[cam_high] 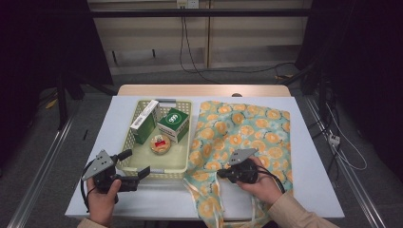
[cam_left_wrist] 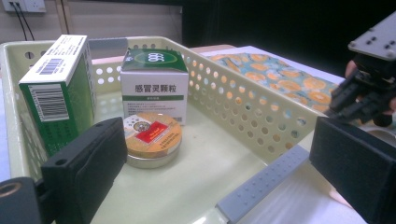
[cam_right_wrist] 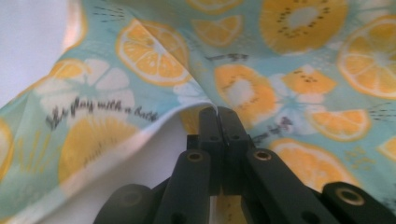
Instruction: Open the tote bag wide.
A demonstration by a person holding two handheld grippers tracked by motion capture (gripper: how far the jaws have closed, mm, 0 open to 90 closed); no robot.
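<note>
A teal cloth bag [cam_high: 247,128] printed with orange slices lies flat on the right half of the table. My right gripper [cam_high: 222,175] sits at the bag's near left part, shut on a fold of its edge; in the right gripper view the jaws [cam_right_wrist: 218,113] pinch the fabric [cam_right_wrist: 299,46] and lift it slightly. My left gripper [cam_high: 135,163] is open at the near left corner of a pale yellow basket [cam_high: 124,137], its jaws straddling the near rim [cam_left_wrist: 261,182]. The basket holds two green and white boxes [cam_left_wrist: 58,88] [cam_left_wrist: 154,88] and a round tin [cam_left_wrist: 150,135].
The white table top [cam_high: 313,180] has bare room to the right of the bag and along the front edge. A wooden strip [cam_high: 204,90] runs along the far edge. Cables lie on the floor behind. The right gripper [cam_left_wrist: 369,93] appears far right in the left gripper view.
</note>
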